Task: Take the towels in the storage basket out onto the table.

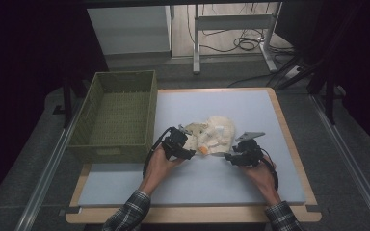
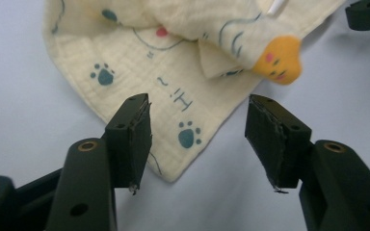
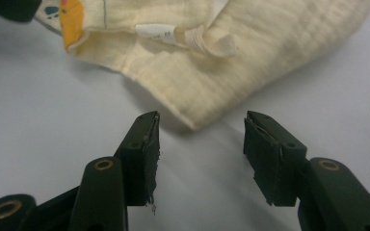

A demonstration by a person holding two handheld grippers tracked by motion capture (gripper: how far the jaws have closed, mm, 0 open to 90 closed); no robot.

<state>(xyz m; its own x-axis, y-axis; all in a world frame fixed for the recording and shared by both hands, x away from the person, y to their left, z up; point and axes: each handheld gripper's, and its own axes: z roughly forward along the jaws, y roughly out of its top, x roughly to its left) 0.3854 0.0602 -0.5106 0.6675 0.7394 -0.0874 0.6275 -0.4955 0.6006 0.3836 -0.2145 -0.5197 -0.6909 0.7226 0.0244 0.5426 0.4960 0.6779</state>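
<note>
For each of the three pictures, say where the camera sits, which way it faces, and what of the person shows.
High view: above the person's side, looking forward and down at the table; forearms, left gripper, right gripper show.
Left gripper view: on that gripper, over the cloth; its jaws stand apart.
Right gripper view: likewise, facing a cloth corner.
Shared: the orange patch.

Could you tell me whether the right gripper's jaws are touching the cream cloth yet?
Apart. In the right gripper view, the right gripper has both jaws open over bare table, and the cream cloth's nearest corner ends just short of the gap between them.
</note>
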